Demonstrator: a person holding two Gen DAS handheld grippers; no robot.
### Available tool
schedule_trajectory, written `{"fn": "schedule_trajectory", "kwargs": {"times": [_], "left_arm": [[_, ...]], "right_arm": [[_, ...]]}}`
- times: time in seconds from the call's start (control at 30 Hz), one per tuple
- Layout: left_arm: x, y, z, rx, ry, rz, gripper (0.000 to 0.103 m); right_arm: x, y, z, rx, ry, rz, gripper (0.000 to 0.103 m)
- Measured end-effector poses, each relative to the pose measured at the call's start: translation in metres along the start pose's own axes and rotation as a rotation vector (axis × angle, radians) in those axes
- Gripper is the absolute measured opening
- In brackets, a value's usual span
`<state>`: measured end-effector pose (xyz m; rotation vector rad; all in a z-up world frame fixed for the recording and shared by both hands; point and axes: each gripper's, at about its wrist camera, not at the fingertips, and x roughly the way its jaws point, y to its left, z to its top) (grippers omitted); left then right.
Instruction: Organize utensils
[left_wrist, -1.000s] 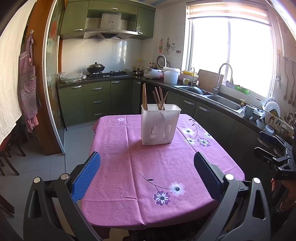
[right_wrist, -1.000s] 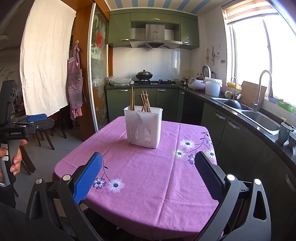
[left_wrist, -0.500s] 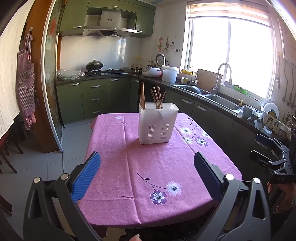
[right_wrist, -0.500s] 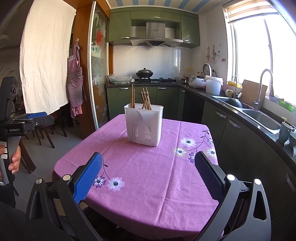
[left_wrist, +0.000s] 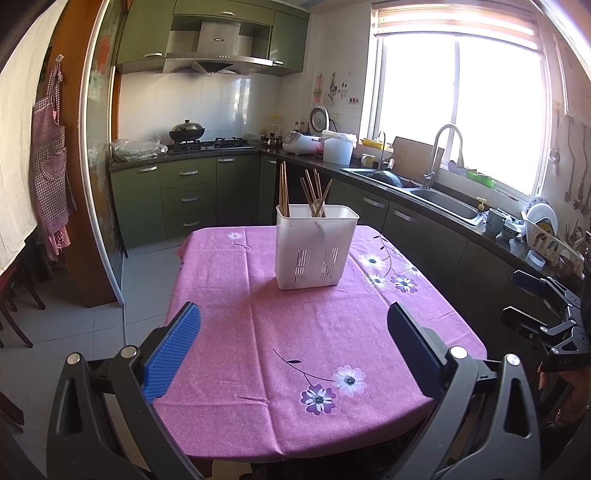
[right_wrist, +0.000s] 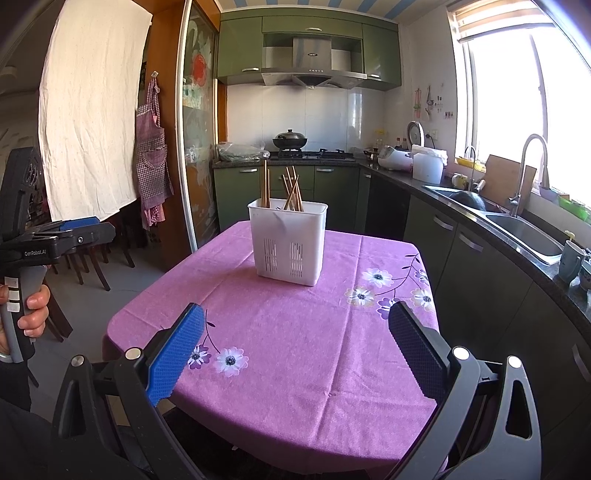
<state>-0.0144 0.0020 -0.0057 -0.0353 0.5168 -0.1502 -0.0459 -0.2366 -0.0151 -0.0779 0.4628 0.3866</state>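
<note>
Holder (left_wrist: 316, 247) nearer than before; left hand-held gripper (left_wrist: 293, 345), right hand-held gripper (right_wrist: 295, 347) wide open, empty.

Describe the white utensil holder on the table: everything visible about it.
The white utensil holder is a rectangular, open-topped tub that looks like plastic, with two groups of vertical drain slots low on its front wall. It stands upright on the purple floral tablecloth, toward the far half of the table. Wooden chopsticks stand at its left end, and a second cluster leans crossed near the middle. An inner divider seems to separate them, though that is hard to confirm. Neither gripper touches it.
</note>
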Motion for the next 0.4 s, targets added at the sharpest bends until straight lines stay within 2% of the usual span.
{"fn": "schedule_trajectory", "kwargs": {"times": [0.13,0.2,0.3,0.4], "left_arm": [[0.006,-0.002,-0.001,0.02,0.002,0.021,0.096],[0.012,-0.002,-0.002,0.026,0.029,0.046,0.096],[0.028,0.005,-0.004,-0.007,0.096,-0.003,0.096],[0.05,0.015,-0.008,-0.034,0.143,0.0,0.096]], "right_arm": [[0.002,-0.001,-0.001,-0.001,0.008,0.003,0.098],[0.004,-0.002,-0.002,0.0,0.012,0.003,0.098],[0.01,-0.004,-0.003,0.003,0.024,0.001,0.098],[0.02,-0.005,-0.005,0.004,0.048,-0.001,0.098]]}}
